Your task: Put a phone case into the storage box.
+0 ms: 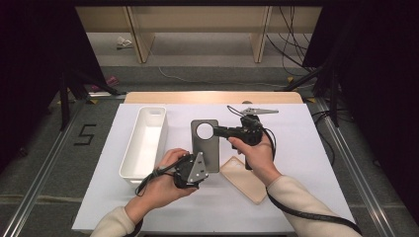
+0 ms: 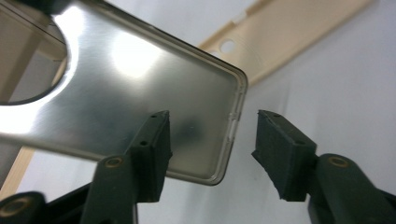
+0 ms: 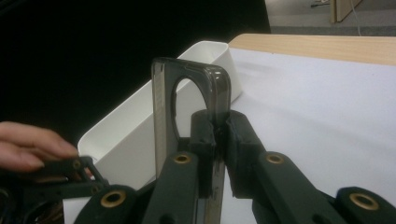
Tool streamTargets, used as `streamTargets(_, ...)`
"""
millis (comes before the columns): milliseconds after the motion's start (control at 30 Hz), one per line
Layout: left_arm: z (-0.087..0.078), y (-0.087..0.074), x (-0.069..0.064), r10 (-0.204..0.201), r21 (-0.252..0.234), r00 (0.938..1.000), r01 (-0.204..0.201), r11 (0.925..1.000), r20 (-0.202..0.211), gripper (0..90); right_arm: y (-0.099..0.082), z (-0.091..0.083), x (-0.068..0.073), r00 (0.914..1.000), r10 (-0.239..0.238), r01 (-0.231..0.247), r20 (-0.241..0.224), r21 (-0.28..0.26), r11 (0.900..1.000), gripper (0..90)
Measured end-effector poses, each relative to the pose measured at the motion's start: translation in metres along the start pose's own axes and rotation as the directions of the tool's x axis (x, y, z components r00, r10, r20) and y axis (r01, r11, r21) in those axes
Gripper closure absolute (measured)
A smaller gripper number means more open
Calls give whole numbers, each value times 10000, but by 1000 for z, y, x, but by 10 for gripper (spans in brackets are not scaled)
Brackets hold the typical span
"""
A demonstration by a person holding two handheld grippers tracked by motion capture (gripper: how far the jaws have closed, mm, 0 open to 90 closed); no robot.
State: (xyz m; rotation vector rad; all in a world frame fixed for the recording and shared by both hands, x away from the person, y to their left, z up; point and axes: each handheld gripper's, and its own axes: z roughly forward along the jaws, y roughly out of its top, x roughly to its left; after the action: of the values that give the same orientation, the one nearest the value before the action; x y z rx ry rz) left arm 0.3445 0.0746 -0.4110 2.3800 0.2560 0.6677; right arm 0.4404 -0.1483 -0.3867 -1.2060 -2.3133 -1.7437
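A smoky grey phone case (image 1: 205, 148) with a round camera hole hangs above the white table, and my right gripper (image 1: 216, 131) is shut on its far end beside the hole. In the right gripper view the case (image 3: 163, 107) stands edge-on, pinched between my right gripper's (image 3: 220, 123) pads. My left gripper (image 1: 200, 167) is at the case's near end. In its own view my left gripper (image 2: 212, 126) is open, and the case's (image 2: 140, 93) corner sits between the jaws without either pad pressing on it. A beige phone case (image 1: 244, 178) (image 2: 280, 42) lies flat on the table.
A long white bin (image 1: 161, 140) (image 3: 140, 135) stands left of the cases, with its inside bare. The white table cover (image 1: 296, 148) has room at the right and near side. A wooden strip edges the far side.
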Motion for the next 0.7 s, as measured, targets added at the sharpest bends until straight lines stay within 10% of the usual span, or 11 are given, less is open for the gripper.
streamTargets(333, -11, -11, 10, -2019, -1378, 9777, 1925, 9716, -574, 340, -1, -3, 0, 9999, -116, 117, 74, -61, 9999, 828)
streamTargets(700, -17, -13, 24, -3663, -2244, 9218, 3329, 9159, -1272, 368, -2, -5, 2, 9997, -240, 241, 80, -128, 9996, 827)
